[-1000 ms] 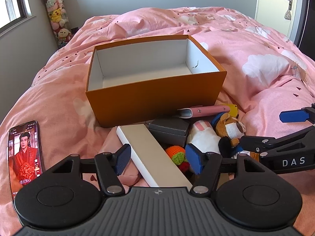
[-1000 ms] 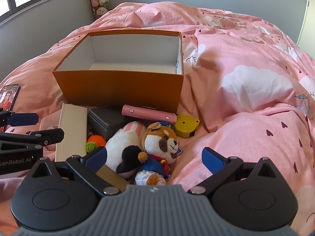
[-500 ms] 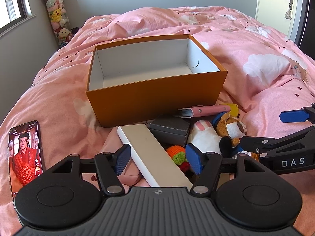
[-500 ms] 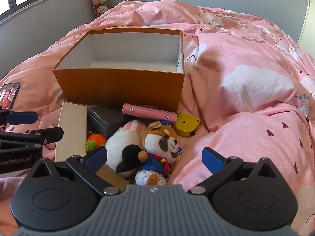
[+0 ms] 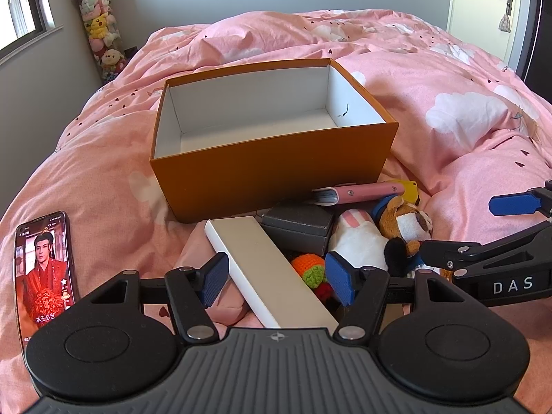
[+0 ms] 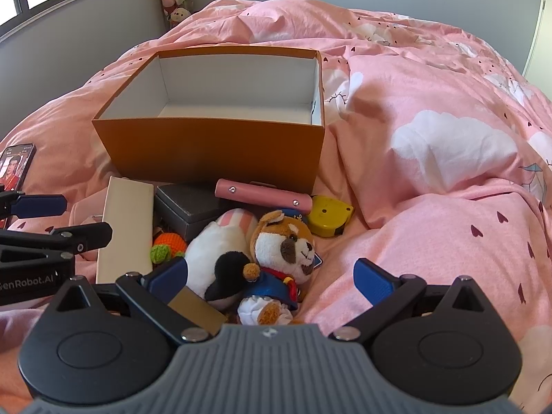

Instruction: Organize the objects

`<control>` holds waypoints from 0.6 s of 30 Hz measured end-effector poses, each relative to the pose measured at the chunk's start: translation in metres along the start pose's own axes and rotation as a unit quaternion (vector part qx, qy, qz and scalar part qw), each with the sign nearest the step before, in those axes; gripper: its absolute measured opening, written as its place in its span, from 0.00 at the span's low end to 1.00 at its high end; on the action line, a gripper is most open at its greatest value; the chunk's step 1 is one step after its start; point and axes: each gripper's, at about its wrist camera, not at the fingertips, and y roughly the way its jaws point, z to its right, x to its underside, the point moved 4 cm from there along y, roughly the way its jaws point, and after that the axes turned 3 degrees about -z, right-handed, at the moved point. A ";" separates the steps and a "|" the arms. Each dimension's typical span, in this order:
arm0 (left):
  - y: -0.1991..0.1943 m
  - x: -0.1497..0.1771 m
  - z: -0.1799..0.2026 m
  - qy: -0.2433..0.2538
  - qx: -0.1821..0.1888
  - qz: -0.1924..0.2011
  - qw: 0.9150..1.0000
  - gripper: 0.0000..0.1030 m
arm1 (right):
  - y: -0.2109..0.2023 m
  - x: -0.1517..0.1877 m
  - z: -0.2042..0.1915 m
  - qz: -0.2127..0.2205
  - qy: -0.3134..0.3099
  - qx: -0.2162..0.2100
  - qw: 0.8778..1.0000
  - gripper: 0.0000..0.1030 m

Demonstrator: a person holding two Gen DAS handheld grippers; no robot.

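Your left gripper (image 5: pixel 277 281) stands wide open and holds nothing. Between its pads lies the near end of the long white box (image 5: pixel 265 269), which runs diagonally away toward the orange box; the pads do not touch it. Just right of the white box lies the crocheted orange-and-green toy (image 5: pixel 308 269).

Your right gripper (image 6: pixel 270 276) is also spread wide and grips nothing. The fox plush (image 6: pixel 284 252) and the black-and-white plush (image 6: pixel 220 252) lie between its fingers, at the near edge of the pile. A tan flat piece (image 6: pixel 195 307) sits under its left finger.

Behind the plush toys you find the grey box (image 6: pixel 186 207), then the pink case (image 6: pixel 262 196) lying against the front wall of the orange box (image 6: pixel 214 148). The yellow tape measure (image 6: pixel 329 219) rests just right of the pink case.

The orange box stands open with a white interior and nothing visible inside.

A phone (image 5: pixel 43 265) lies well left of the pile. The pink duvet (image 6: pixel 431 224) is bare to the right, but rises in folds there.
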 end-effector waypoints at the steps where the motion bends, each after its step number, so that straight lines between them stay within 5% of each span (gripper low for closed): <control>1: 0.000 0.001 0.000 0.000 0.001 0.000 1.000 0.73 | 0.000 0.000 0.000 -0.001 0.000 -0.001 1.000 0.99; 10: 0.007 -0.003 -0.020 -0.019 0.026 -0.027 0.999 0.70 | 0.004 -0.008 -0.005 -0.010 -0.025 -0.020 0.999 0.95; 18: 0.027 -0.011 -0.056 -0.091 0.063 -0.078 0.991 0.67 | 0.024 -0.035 -0.017 -0.037 -0.055 -0.072 0.995 0.65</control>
